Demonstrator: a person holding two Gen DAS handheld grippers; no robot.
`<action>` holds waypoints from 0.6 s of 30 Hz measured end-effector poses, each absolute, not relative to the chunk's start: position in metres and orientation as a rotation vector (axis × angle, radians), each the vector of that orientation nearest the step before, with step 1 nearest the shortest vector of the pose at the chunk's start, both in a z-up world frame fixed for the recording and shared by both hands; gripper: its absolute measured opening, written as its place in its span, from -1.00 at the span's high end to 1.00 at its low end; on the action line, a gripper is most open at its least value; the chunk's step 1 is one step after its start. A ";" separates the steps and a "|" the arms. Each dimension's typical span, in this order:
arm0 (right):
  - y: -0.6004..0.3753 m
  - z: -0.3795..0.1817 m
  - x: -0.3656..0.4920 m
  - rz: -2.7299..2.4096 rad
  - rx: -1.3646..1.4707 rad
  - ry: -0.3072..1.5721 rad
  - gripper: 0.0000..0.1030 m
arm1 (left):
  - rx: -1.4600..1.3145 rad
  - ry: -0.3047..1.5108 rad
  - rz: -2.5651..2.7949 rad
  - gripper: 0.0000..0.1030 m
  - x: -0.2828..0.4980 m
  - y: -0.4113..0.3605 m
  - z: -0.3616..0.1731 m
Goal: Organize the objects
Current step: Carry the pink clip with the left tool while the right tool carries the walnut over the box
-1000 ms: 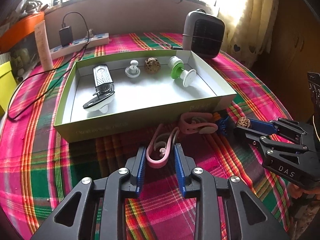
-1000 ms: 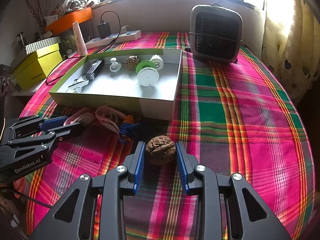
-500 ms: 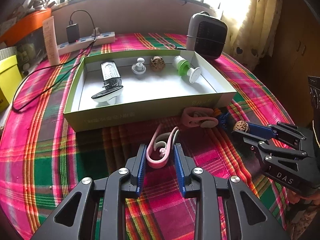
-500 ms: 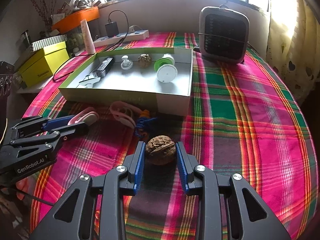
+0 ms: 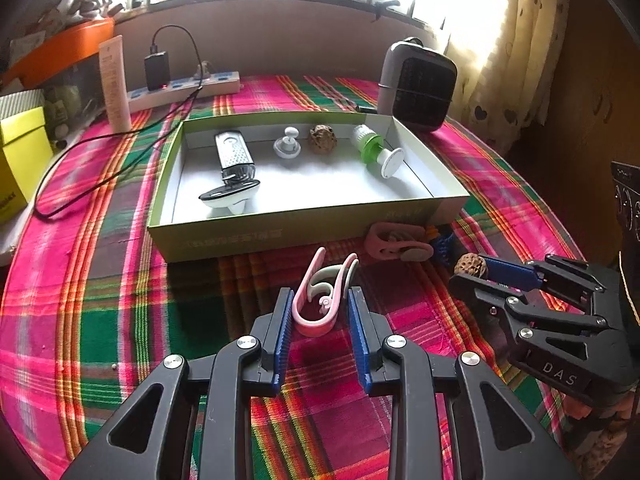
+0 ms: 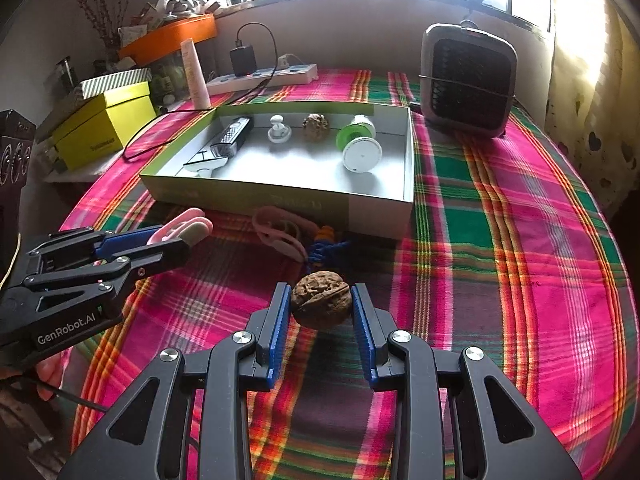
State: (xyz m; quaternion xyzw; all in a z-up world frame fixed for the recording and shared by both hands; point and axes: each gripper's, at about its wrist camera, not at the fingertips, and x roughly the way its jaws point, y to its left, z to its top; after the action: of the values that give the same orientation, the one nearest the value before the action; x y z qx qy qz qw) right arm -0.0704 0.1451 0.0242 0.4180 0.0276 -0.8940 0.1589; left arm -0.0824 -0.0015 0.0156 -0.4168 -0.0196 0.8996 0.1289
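My left gripper: closed narrow on the pink plastic clip with the pale inner loop; its blue ribbed pads press the clip's two sides, the closed bend sits back between my fingers and the open prongs point forward.

My right gripper: closed on the brown wrinkled walnut, pinched across its width at the fingertips.

Clip's long axis: runs along my left fingers, aimed at the front wall of the shallow green cardboard box with the white floor.

Box from my tools: straight ahead of both and beyond them; its long side lies crosswise to my reach, so each load has to clear the near wall.

Nearer hand: I judge the left closer to the front wall; the right faces the box's right-hand end.

Inside the box: a metal grater, a white knob, a second walnut and a green-and-white spool lie along the back; the front strip of floor is bare.

Between tools and box: a second pink clip and a blue-and-orange knotted cord lie on the plaid cloth, against the front wall.
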 end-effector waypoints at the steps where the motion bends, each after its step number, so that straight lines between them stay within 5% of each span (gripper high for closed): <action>1: 0.144 0.024 -0.070 -2.552 1.194 0.081 0.38 | -1.212 -0.058 2.616 0.51 -0.082 -0.002 0.016; 18: 0.133 0.036 -0.073 -2.553 1.142 0.092 0.38 | -1.177 -0.084 2.652 0.51 -0.081 -0.009 0.028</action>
State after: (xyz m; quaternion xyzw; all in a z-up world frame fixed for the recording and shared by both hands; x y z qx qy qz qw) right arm -0.0727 0.1325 0.0361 0.4023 0.0324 -0.8988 0.1709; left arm -0.0806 -0.0085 0.0277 -0.4027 -0.0286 0.9071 0.1190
